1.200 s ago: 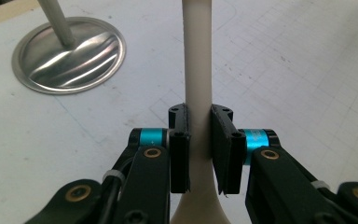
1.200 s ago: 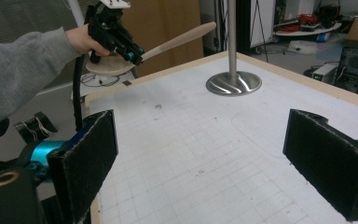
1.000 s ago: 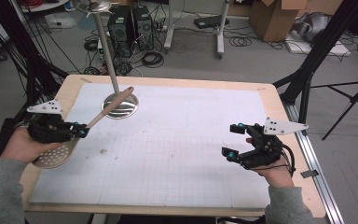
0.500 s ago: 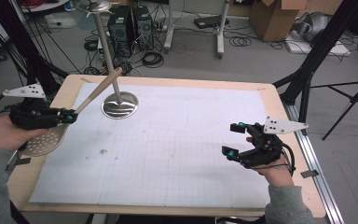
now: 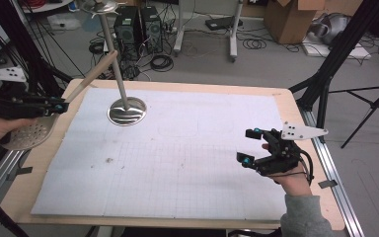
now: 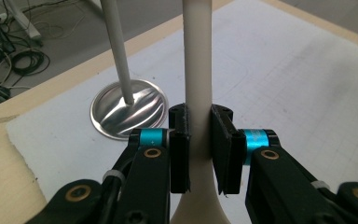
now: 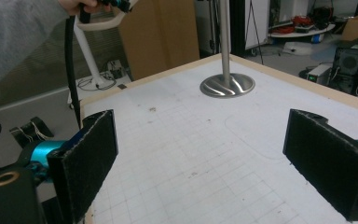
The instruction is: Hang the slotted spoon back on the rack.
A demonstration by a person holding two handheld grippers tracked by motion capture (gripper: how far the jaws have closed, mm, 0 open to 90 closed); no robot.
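From above, the left gripper [image 5: 59, 104] clamps the skimmer [image 5: 29, 132] — its own view adds pads squeezing the handle; the right gripper [image 5: 250, 146] gapes empty.

Left gripper [image 5: 54, 104], clamped on the skimmer [image 5: 29, 133], now sits higher and farther left, skimmer lifted off the table [image 5: 177, 89].
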